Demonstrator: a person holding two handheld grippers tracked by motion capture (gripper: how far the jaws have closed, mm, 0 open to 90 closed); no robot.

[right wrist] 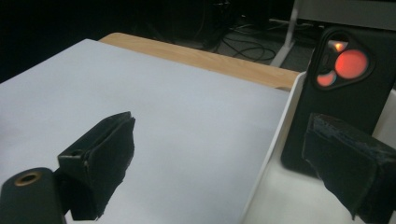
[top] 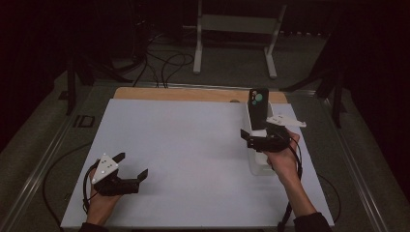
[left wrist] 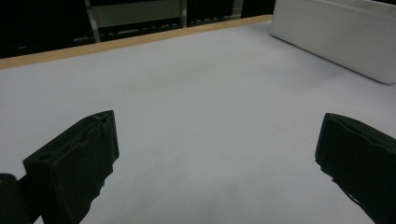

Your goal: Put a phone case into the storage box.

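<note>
White desk (top: pixel 193 159), dim room. Black phone case (top: pixel 258 108) upright in white bin (top: pixel 256 166) at 2 o'clock: light, rigid, slick; grip side edges. Right tool (top: pixel 255 137) wide beside it; left tool (top: pixel 131 166) wide, idle at 8 o'clock.

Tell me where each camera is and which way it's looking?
High view: above the person's side of the table, looking forward and down at the white table, both hands, the left tool and the right tool.
Left gripper view: rides on the left tool, looking across the table toward the white tray; its two open black jaws show.
Right gripper view: rides on the right tool, looking at the black phone standing in the tray; its open jaws show.
Shared: the phone also shows in the high view.
</note>
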